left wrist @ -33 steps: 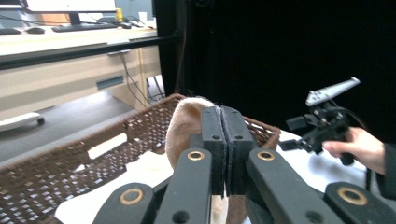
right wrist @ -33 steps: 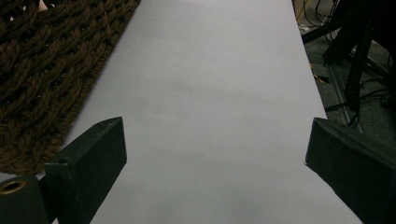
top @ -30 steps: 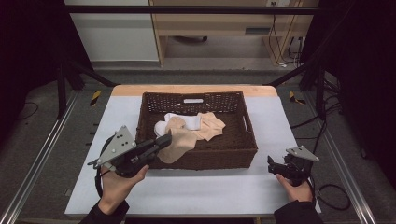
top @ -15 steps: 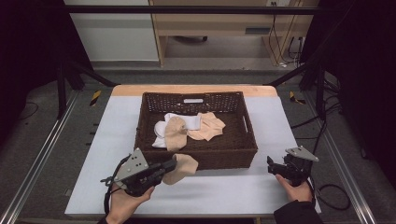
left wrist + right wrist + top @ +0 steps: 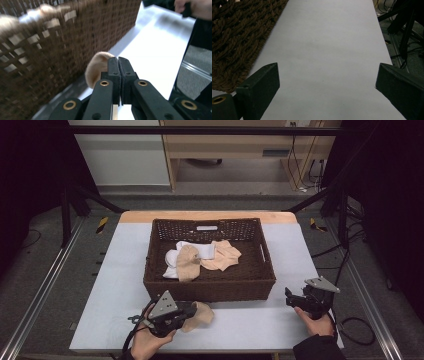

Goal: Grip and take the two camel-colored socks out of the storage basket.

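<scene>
A dark brown wicker basket (image 5: 210, 287) stands in the middle of the white table (image 5: 120, 255). Inside it lie a white sock (image 5: 172, 265), a tan sock (image 5: 187, 262) and another tan piece (image 5: 223, 255). In front of the basket my left gripper (image 5: 192, 311) is shut on one more tan sock (image 5: 202, 314), which rests low over the table. The left gripper view has the jaws pressed together (image 5: 118, 62) with the tan sock (image 5: 96, 66) bulging to their left, close to the basket wall (image 5: 62, 37). My right gripper (image 5: 291, 297) is open at the front right, nothing between its jaws (image 5: 327, 77).
In the right gripper view, bare white table (image 5: 329, 37) lies ahead and the basket's corner (image 5: 234, 32) is at the left. Metal rails run along both table sides, and a wooden bench (image 5: 225, 145) stands beyond the far edge.
My left gripper has drawn the tan sock out of the basket, over its front wall, down to the table's front. The right gripper has stayed put.
</scene>
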